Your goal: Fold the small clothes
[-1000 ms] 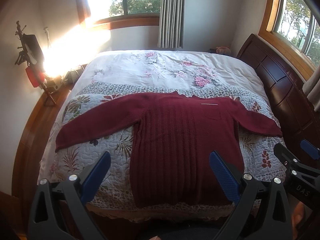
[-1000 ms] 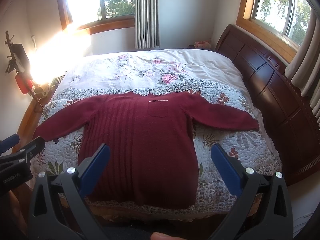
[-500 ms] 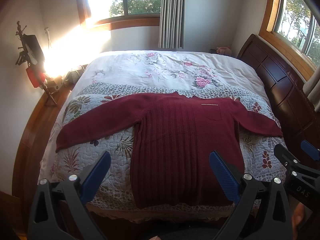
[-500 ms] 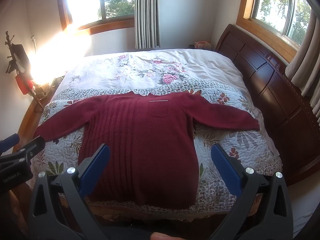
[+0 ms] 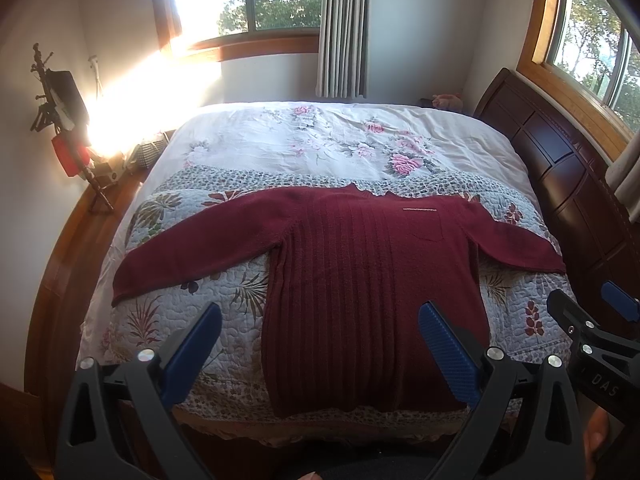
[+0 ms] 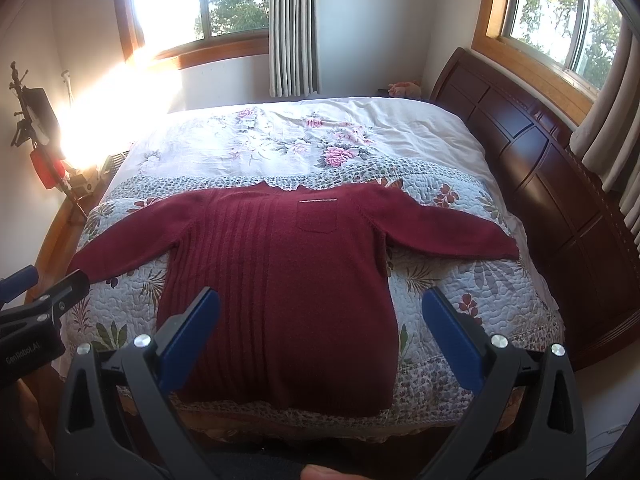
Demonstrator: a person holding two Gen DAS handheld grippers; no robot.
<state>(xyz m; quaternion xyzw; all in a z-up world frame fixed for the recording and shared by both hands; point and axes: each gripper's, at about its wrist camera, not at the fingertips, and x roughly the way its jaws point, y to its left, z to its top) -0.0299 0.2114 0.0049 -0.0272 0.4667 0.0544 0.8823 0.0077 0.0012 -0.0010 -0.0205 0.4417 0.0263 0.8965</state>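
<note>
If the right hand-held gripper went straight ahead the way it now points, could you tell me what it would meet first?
Most likely the dark red sweater spread on the bed: the open right hand-held gripper frames its lower body. Depth is uncertain here.

A dark red sweater point(image 5: 372, 280) fills the middle of the frame, knitted with vertical ribs down its body and plain on both sleeves, with a thin pale line above a small chest pocket. It lies on a quilt point(image 5: 160, 320) of pale grey-blue printed with green palm leaves and small dark red flowers, edged by a speckled brown band. Above it, in the upper centre, a white bedspread point(image 5: 320, 136) carries pink roses with grey-green leaves. At the right edge is a dark reddish-brown headboard point(image 6: 560, 184). Both sets of tongs, left point(image 5: 320, 348) and right point(image 6: 332, 344), are black with blue pads. A grey-and-white striped curtain point(image 6: 292, 28) hangs at top centre.
</note>
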